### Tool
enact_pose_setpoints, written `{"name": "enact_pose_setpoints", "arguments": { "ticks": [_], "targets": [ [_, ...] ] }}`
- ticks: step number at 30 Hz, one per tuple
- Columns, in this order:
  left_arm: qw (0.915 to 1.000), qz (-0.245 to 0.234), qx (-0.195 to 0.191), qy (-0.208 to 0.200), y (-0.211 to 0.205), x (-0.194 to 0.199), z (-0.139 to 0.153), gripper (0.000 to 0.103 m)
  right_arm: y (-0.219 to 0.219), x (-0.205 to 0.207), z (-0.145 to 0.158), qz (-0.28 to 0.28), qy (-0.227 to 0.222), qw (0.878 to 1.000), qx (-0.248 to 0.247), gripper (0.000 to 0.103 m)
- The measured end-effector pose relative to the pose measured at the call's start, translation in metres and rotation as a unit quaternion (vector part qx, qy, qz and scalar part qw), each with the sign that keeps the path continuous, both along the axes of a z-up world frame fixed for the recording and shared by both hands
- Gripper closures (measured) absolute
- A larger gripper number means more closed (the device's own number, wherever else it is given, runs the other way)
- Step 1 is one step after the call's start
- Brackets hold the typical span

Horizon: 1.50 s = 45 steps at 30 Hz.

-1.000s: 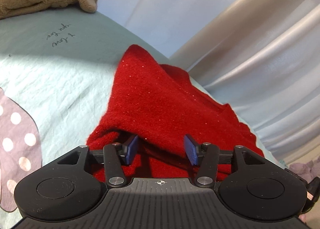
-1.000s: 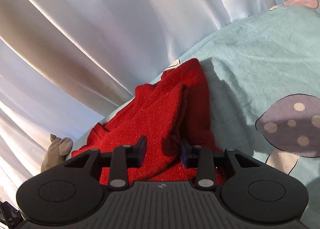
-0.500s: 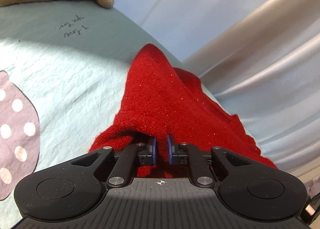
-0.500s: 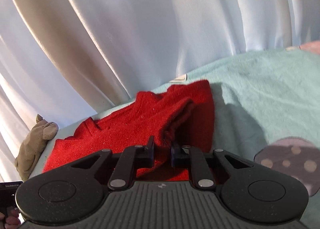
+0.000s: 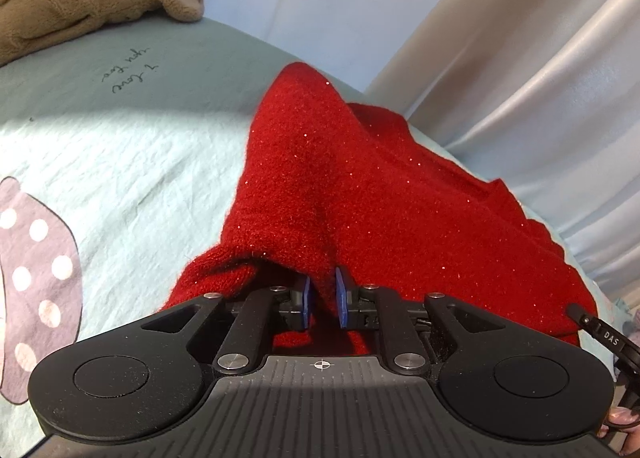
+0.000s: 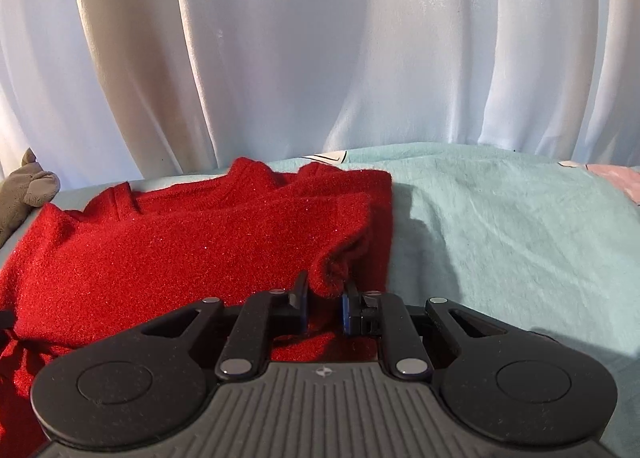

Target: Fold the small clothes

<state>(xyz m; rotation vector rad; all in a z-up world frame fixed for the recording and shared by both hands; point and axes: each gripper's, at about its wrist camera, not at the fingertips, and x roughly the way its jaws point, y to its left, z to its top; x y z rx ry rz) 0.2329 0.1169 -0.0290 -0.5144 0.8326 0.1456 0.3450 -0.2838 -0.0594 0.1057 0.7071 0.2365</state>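
Note:
A red knitted sweater (image 5: 360, 194) lies on a pale teal bed sheet (image 5: 120, 162). My left gripper (image 5: 323, 300) is shut on a fold of the sweater's near edge, which rises into a ridge ahead of the fingers. In the right wrist view the same sweater (image 6: 180, 242) spreads to the left. My right gripper (image 6: 325, 304) is shut on a bunched corner of the sweater and holds it lifted over the lower layer.
A brown plush toy (image 5: 80, 6) lies at the far left of the bed and also shows in the right wrist view (image 6: 24, 194). White curtains (image 6: 320, 50) hang behind the bed. The sheet has a purple spotted mushroom print (image 5: 32, 278).
Both grippers have closed on the sweater's edge. They have lifted it, and the right view has tilted up toward the curtains.

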Motion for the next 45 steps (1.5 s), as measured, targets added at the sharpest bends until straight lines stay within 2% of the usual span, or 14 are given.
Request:
{"name": "enact_pose_setpoints", "arguments": {
  "ticks": [4,8,9,11,13,18,25,27,30,33,35,38,41,45],
  "targets": [
    [1.0,0.0,-0.002,0.004,0.003,-0.005,0.001,0.086,0.008,-0.01,0.013,0.002,-0.029,0.999,-0.026,0.09],
    [0.9999,-0.005,0.003,0.013,0.002,-0.004,0.002,0.082,0.016,-0.002,0.0,-0.001,-0.004,0.997,-0.077,0.087],
    [0.9998,-0.006,0.007,0.018,0.002,-0.004,0.004,0.08,0.017,-0.002,-0.003,-0.004,-0.005,0.996,-0.094,0.084],
    [0.9995,-0.007,0.017,0.025,0.003,-0.008,0.01,0.08,0.02,-0.002,-0.002,-0.022,-0.012,0.991,-0.13,0.068],
    [0.9995,-0.005,0.028,0.015,0.008,-0.018,0.023,0.082,0.016,-0.004,0.005,-0.035,-0.012,0.992,-0.123,0.066],
    [0.9981,-0.003,0.048,-0.04,0.016,-0.019,0.047,0.08,0.008,-0.019,0.03,-0.056,-0.048,0.994,-0.085,0.067],
    [0.997,-0.052,0.052,-0.024,0.0,0.028,0.022,0.083,0.063,-0.029,0.03,0.073,-0.034,0.997,-0.021,0.081],
    [0.9963,-0.047,0.071,0.013,-0.005,0.036,0.004,0.09,0.078,-0.028,0.024,0.1,-0.025,0.995,-0.016,0.083],
    [0.9933,-0.056,0.101,-0.004,-0.006,0.033,-0.005,0.095,0.091,-0.024,0.004,0.115,0.004,0.993,-0.029,0.087],
    [0.9946,-0.063,0.082,0.001,0.002,0.027,0.001,0.095,0.086,-0.035,-0.002,0.131,-0.027,0.989,-0.061,0.088],
    [0.9941,-0.072,0.08,-0.012,0.003,0.02,0.012,0.094,0.079,-0.039,0.002,0.106,-0.024,0.991,-0.084,0.088],
    [0.9913,-0.091,0.086,-0.04,-0.006,0.016,0.023,0.084,0.064,-0.038,0.011,0.056,-0.004,0.996,-0.072,0.089],
    [0.9917,-0.111,0.062,-0.019,-0.016,0.025,0.01,0.083,0.071,-0.041,0.014,0.063,-0.006,0.996,-0.067,0.089],
    [0.9923,-0.096,0.073,-0.026,-0.015,0.025,-0.003,0.088,0.084,-0.05,0.001,0.085,-0.009,0.99,-0.108,0.089]
  ]
}}
